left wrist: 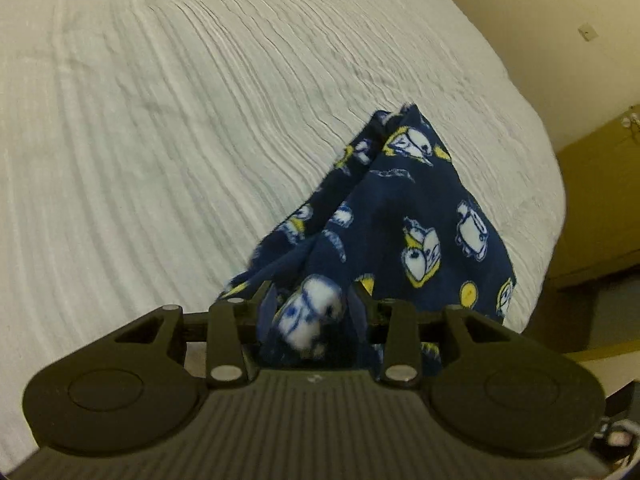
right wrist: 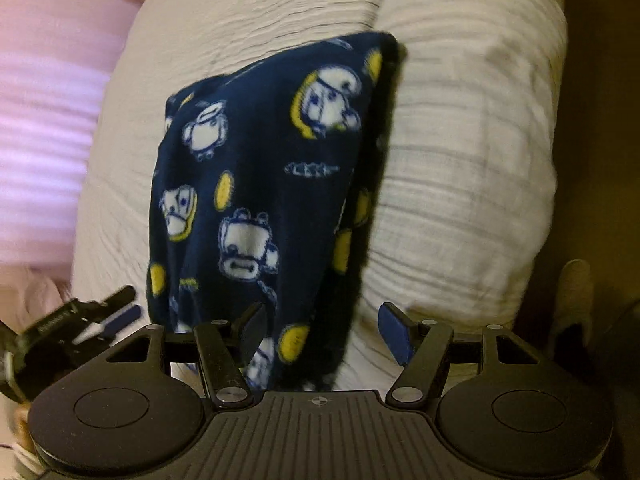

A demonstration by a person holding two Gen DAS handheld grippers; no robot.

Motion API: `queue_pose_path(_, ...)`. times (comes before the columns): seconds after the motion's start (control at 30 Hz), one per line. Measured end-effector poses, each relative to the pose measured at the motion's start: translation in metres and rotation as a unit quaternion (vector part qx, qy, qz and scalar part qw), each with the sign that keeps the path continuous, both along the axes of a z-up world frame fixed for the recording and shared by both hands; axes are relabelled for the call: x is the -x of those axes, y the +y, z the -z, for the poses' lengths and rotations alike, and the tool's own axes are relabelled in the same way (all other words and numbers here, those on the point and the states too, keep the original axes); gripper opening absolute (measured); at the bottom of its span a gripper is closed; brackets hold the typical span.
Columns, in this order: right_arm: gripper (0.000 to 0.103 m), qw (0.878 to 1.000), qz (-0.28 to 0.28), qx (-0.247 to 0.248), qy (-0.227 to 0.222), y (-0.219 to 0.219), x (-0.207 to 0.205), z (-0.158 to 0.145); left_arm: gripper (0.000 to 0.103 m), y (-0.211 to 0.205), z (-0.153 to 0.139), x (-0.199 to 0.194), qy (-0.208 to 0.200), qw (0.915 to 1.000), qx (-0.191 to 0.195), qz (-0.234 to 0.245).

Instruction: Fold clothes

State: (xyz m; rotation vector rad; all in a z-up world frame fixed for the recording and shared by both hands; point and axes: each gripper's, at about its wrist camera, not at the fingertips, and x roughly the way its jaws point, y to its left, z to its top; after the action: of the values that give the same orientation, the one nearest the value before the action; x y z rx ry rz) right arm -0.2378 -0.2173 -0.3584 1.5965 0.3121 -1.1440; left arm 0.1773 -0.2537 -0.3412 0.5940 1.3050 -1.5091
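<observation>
- The left gripper [left wrist: 312, 300], a black two-finger tool with blue pads, is clenched on a bunched fold of the navy fleece garment printed with white cartoon figures and yellow dots [left wrist: 404, 216]; a white printed patch of the fabric bulges between its fingers.
- From that grip, the garment fans away from the left wrist camera in a rough triangle, its far tip lying on the ribbed white bedspread [left wrist: 180, 128] near the bed's right-hand edge.
- Past the bed in the left wrist view stand a pale cream wall [left wrist: 520, 20] and a mustard-yellow cabinet [left wrist: 592, 200].
- The right gripper [right wrist: 324, 328] is released: its blue-padded fingers [right wrist: 394, 334] stand well apart, and the garment [right wrist: 256, 184] passes in front of the left-hand one only.
- In the right wrist view the garment lies as a thick folded bundle on the bedspread [right wrist: 460, 200], running away from the camera, with its far end rounded over.
- At the lower left of the right wrist view the left gripper [right wrist: 100, 316] shows as a blurred black shape just beside the garment's near corner.
- A blurred pink striped cloth [right wrist: 48, 120] fills the left side of that view, beside the bed.
</observation>
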Motion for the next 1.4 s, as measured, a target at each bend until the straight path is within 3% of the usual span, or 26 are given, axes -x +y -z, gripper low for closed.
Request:
queue_pose_path(0.1, 0.066, 0.999, 0.041, 0.013, -0.022, 0.005, -0.002, 0.015, 0.031, -0.011, 0.017, -0.001, 0.031, 0.9995, -0.003, 0.011)
queue_pose_path(0.13, 0.066, 0.998, 0.054, 0.017, -0.029, 0.006, -0.004, 0.019, 0.025, -0.013, 0.020, -0.001, 0.044, 0.9988, -0.002, 0.020)
queue_pose_path(0.17, 0.065, 0.997, 0.067, 0.021, -0.036, 0.007, -0.005, 0.024, 0.003, -0.014, 0.023, -0.001, 0.055, 0.9980, 0.002, 0.031)
queue_pose_path(0.2, 0.065, 0.996, 0.078, 0.026, -0.040, 0.008, -0.006, 0.028, 0.001, -0.015, 0.025, -0.001, 0.062, 0.9972, 0.010, 0.040)
queue_pose_path(0.23, 0.059, 0.995, 0.083, 0.033, -0.040, 0.009, -0.007, 0.030, 0.001, -0.013, 0.025, -0.004, 0.067, 0.9965, 0.022, 0.044)
queue_pose_path(0.27, 0.005, 0.995, 0.085, 0.042, -0.038, 0.010, -0.009, 0.032, 0.001, -0.012, 0.025, -0.007, 0.072, 0.9957, 0.035, 0.047)
queue_pose_path(0.37, 0.004, 0.993, 0.091, 0.069, -0.030, 0.017, -0.010, 0.037, 0.000, 0.000, 0.024, -0.026, 0.084, 0.9919, 0.087, 0.039)
queue_pose_path(0.5, 0.004, 0.993, 0.081, 0.082, -0.017, 0.021, -0.008, 0.039, 0.001, 0.010, 0.046, -0.046, 0.085, 0.9936, 0.073, 0.008)
queue_pose_path(0.63, 0.007, 0.995, 0.059, 0.081, -0.003, 0.019, -0.005, 0.039, 0.003, 0.004, 0.046, -0.038, 0.101, 0.9926, 0.064, 0.023)
queue_pose_path(0.7, 0.040, 0.995, 0.044, 0.089, 0.017, 0.017, -0.003, 0.027, 0.007, -0.004, 0.038, -0.042, 0.126, 0.9897, 0.066, 0.014)
queue_pose_path(0.73, 0.066, 0.993, 0.047, 0.098, 0.036, 0.016, 0.000, 0.017, 0.014, -0.008, 0.033, -0.046, 0.136, 0.9880, 0.073, 0.011)
queue_pose_path(0.77, 0.071, 0.992, 0.052, 0.107, 0.049, 0.014, 0.005, 0.010, 0.026, -0.013, 0.027, -0.048, 0.141, 0.9867, 0.081, 0.009)
queue_pose_path(0.83, 0.071, 0.988, 0.072, 0.125, 0.058, 0.006, 0.021, 0.000, 0.038, -0.030, 0.018, -0.047, 0.137, 0.9859, 0.095, 0.014)
queue_pose_path(0.97, 0.070, 0.979, 0.135, 0.142, 0.049, -0.022, 0.055, -0.001, 0.047, -0.081, 0.018, -0.023, 0.139, 0.9843, 0.102, 0.038)
queue_pose_path(1.13, 0.070, 0.966, 0.231, 0.114, -0.025, -0.067, 0.098, 0.025, 0.048, -0.146, 0.034, 0.024, 0.137, 0.9845, 0.089, 0.064)
queue_pose_path(1.23, 0.070, 0.963, 0.246, 0.086, -0.067, -0.086, 0.106, 0.041, 0.047, -0.165, 0.042, 0.042, 0.132, 0.9846, 0.086, 0.075)
queue_pose_path(1.3, 0.044, 0.964, 0.243, 0.070, -0.086, -0.096, 0.107, 0.050, 0.029, -0.174, 0.045, 0.053, 0.128, 0.9838, 0.091, 0.085)
queue_pose_path(1.33, 0.023, 0.964, 0.240, 0.066, -0.090, -0.099, 0.106, 0.052, 0.003, -0.177, 0.046, 0.058, 0.125, 0.9828, 0.100, 0.092)
queue_pose_path(1.37, 0.015, 0.966, 0.236, 0.069, -0.084, -0.100, 0.105, 0.052, 0.000, -0.177, 0.044, 0.060, 0.110, 0.9828, 0.117, 0.092)
queue_pose_path(1.4, 0.014, 0.968, 0.227, 0.084, -0.069, -0.100, 0.104, 0.049, 0.000, -0.176, 0.042, 0.060, 0.096, 0.9824, 0.134, 0.089)
